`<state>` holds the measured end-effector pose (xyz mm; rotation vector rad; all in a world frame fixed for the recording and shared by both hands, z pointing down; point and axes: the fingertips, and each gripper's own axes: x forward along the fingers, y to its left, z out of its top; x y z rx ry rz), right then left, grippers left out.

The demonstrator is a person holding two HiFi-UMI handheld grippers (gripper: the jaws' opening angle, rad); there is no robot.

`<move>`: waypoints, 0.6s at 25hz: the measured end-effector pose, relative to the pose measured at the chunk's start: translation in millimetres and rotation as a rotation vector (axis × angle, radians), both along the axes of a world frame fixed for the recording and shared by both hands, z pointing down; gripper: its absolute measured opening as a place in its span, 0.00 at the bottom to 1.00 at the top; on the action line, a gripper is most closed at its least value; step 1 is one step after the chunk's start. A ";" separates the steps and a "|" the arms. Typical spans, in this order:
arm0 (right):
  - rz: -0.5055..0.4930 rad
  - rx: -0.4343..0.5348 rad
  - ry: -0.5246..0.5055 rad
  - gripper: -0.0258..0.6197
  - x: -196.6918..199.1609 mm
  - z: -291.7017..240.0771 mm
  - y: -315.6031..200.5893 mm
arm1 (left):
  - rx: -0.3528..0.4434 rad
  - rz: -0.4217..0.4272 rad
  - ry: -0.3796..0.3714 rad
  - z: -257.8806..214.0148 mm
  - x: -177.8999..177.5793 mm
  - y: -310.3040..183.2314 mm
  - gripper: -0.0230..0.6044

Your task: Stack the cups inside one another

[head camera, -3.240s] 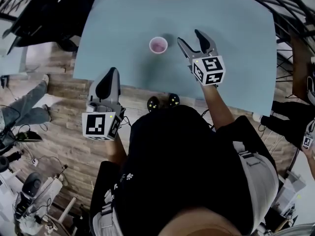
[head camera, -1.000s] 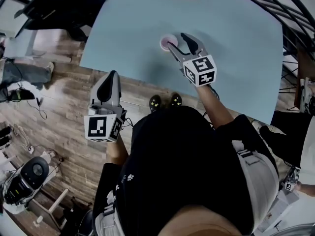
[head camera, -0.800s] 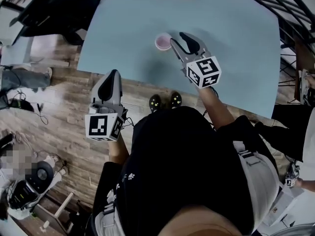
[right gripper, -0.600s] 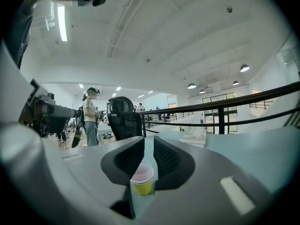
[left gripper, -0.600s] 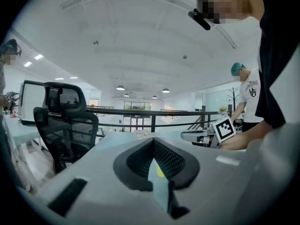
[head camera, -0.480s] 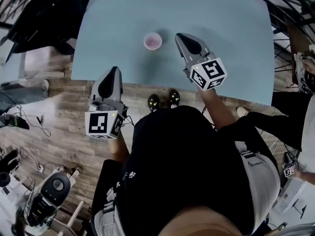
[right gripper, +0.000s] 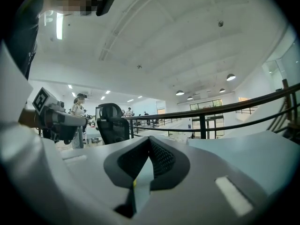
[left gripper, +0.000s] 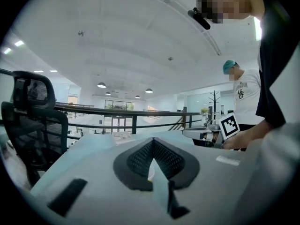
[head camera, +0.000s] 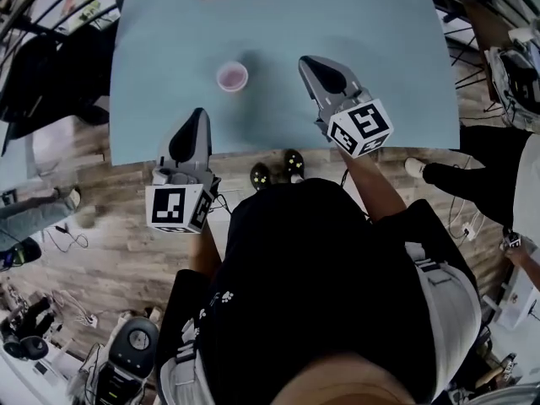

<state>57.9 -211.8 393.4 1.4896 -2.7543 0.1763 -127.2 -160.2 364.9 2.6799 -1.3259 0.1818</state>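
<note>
Pale blue-green tabletop (head camera: 363,24). Pink cup (head camera: 231,76), lilac-tinted inside. Grey left hand-held gripper (head camera: 196,118) and grey right hand-held gripper (head camera: 309,62), with black ribbed pads. White marker cubes (head camera: 176,208) patterned with black squares. Brown wood-grain floor (head camera: 126,226). Black top (head camera: 312,285) with pale grey straps.

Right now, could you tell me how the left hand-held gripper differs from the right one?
The right hand-held gripper reaches out over the table, level with the cup; the left hand-held gripper sits at the table's near edge. The right one slants leftward in the head view; the left one points almost straight ahead. Both are shut and empty.
</note>
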 end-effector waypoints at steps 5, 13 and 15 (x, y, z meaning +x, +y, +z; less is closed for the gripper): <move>0.037 -0.004 0.001 0.06 14.9 1.8 6.7 | -0.001 0.041 0.006 -0.2 14.3 -2.2 0.02; 0.042 -0.010 0.035 0.06 18.4 4.8 11.5 | -0.009 0.062 0.008 2.4 20.4 -2.9 0.02; 0.035 -0.006 0.036 0.06 16.1 2.7 12.4 | -0.009 0.061 0.006 2.4 20.2 -2.2 0.02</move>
